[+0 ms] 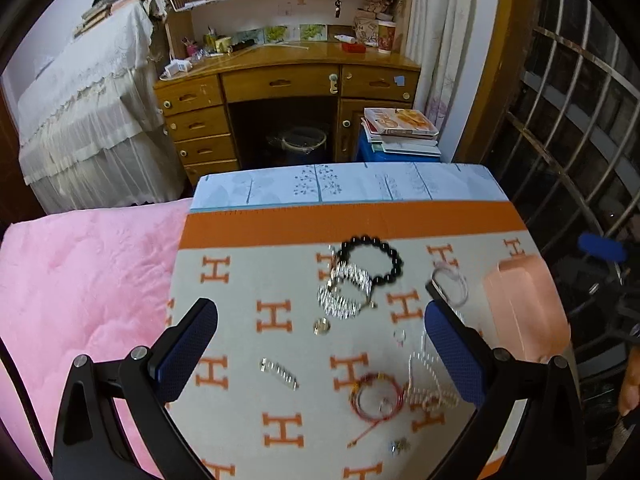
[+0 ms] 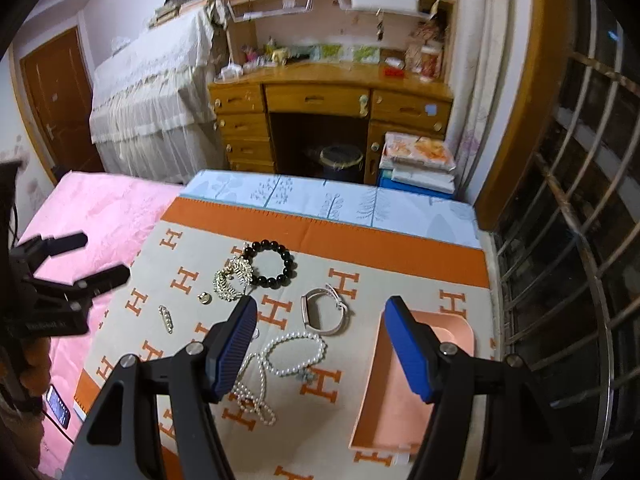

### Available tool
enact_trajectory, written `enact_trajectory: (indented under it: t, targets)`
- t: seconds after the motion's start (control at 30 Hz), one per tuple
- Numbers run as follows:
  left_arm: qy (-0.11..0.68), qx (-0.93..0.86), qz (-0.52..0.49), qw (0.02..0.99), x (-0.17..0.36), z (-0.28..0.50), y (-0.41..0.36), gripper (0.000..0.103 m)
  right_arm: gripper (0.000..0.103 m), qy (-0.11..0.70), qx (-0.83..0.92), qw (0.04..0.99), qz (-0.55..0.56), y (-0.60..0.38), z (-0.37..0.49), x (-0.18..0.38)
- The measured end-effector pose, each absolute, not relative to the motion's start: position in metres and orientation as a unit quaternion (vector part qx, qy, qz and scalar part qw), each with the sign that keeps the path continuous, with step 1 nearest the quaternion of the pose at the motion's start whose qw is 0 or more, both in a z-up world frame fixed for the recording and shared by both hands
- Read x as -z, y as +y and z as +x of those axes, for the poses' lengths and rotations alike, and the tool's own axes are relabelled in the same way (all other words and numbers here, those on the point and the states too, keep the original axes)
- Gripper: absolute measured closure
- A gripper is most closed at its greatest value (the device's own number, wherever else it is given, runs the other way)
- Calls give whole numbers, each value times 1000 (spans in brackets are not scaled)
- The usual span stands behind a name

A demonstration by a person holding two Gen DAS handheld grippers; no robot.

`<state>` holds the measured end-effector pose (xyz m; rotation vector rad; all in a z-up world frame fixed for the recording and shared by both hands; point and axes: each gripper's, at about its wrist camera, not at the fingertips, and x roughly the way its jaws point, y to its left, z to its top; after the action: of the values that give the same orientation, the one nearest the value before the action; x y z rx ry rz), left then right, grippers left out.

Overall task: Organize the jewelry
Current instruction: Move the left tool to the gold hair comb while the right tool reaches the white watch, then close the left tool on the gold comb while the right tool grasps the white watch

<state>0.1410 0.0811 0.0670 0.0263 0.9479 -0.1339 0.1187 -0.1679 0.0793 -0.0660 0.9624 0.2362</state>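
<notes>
1. Both grippers hang above the patterned blanket [image 2: 184,248], nothing in either. Left gripper [image 1: 320,354]: jaws spread wide, empty. Right gripper [image 2: 322,346]: jaws apart, nothing between the pads, poised over the blanket's right half.
2. Toward the blanket's left edge: small silver clip [image 2: 166,319], lying flat and alone. Judged rigid and light; take it across its narrow width.
3. Just right of it, a small round gold piece [image 2: 204,298]. Tiny, flat; likely to slip. Pinch at the rim.
4. Near the orange far border: silver chain heap [image 2: 230,280], touching the black bead bracelet [image 2: 274,263]. Chain looks limp and tangle-prone; lifting it may drag the beads. Bracelet judged firm, smooth, rounded; grip across one side of the ring.
5. Centre: pale band bracelet [image 2: 326,312], a loop standing on edge. Probably springy; close on the flat plate section.
6. Toward the near edge: pearl necklace [image 2: 276,360], looped loosely, strand trailing nearer. Slick beads, floppy string; take a bunched part, not one pearl.
7. Left wrist view also shows a red cord bangle [image 1: 376,396] beside the pearls, with a small charm [image 1: 400,446] close to the near edge. Cord judged light and soft.
8. Right edge: open pink box [image 2: 384,400], empty inside as far as visible; likely destination. Nothing is sorted yet.
</notes>
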Motion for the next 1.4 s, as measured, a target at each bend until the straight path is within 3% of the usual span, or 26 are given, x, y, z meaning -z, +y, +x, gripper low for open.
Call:
enact_trajectory:
  t: [0.2, 0.3, 0.57, 0.73, 0.87, 0.97, 1.13, 1.4]
  targets:
    - [489, 101, 21, 866, -27, 197, 78, 2, 37, 546, -112, 830, -28, -165, 176, -15]
    - [521, 107, 26, 846, 7, 214, 76, 11, 45, 585, -113, 803, -20, -165, 199, 20]
    - [555, 130, 65, 819, 60, 230, 65, 12, 46, 620, -99, 777, -39, -162, 229, 68]
    - [581, 130, 78, 800, 81, 243, 56, 36, 59, 636, -108, 762, -51, -153, 236, 85]
    - [596, 133, 86, 787, 94, 249, 48, 37, 76, 653, -104, 748, -58, -149, 242, 99]
    - [602, 140, 89, 781, 98, 251, 42, 39, 79, 654, -105, 748, -53, -149, 242, 100]
    - [613, 153, 86, 771, 103, 259, 36, 62, 83, 658, -111, 744, -33, -155, 241, 98]
    - [614, 159, 87, 768, 101, 267, 34, 64, 86, 663, -121, 739, 1, -160, 236, 99]
